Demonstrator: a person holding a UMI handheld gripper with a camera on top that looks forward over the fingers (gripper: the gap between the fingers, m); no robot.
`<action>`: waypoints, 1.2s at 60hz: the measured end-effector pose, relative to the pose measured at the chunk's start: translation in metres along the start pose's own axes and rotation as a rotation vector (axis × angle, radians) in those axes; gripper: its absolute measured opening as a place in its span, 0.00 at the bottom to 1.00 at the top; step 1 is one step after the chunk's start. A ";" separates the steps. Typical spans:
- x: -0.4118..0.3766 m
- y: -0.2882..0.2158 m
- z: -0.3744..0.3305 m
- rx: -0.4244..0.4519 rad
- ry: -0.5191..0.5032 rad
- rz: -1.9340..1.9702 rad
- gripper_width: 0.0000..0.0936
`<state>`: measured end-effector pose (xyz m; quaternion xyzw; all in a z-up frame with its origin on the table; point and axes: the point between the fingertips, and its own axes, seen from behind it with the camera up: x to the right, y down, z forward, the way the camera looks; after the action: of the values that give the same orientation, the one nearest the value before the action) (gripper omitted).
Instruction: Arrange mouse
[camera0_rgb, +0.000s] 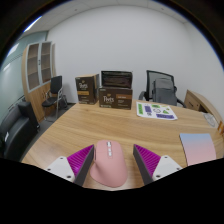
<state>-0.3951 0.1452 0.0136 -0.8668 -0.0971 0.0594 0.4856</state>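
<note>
Wooden and pale, the table (100, 125) spreads wide ahead of the tool (109, 163), its grain smooth and mostly bare in the middle. At the far left a tall cabinet (36, 62) with glass-fronted doors stands against the wall, and a black office chair (54, 93) sits just beside it at the table's far left edge. A second dark chair (14, 128) shows nearer on the left side. Along the far edge of the table stand brown cardboard boxes (104, 91) with printed labels, stacked side by side, one of them set on top of another. To their right a flat printed sheet (157, 110) in green and white lies on the table, with another black chair (160, 86) behind it. Near the right edge lies a light blue flat pad (198, 146), rectangular and thin.

Nothing stands between the tool and these far things. The mouse (108, 164), pink, rounded and glossy with a small scroll wheel on its far end, lies between the tool's fingers, close to the camera. The purple pads (78, 159) stand apart at either side of the mouse; whether they press on its flanks I cannot tell.
</note>
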 end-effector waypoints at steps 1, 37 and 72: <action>0.003 -0.001 0.003 -0.002 0.002 0.006 0.88; 0.020 -0.034 0.005 0.008 -0.011 0.096 0.45; 0.328 -0.020 -0.023 -0.075 0.182 0.060 0.45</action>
<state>-0.0735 0.2100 0.0397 -0.8886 -0.0290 -0.0086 0.4577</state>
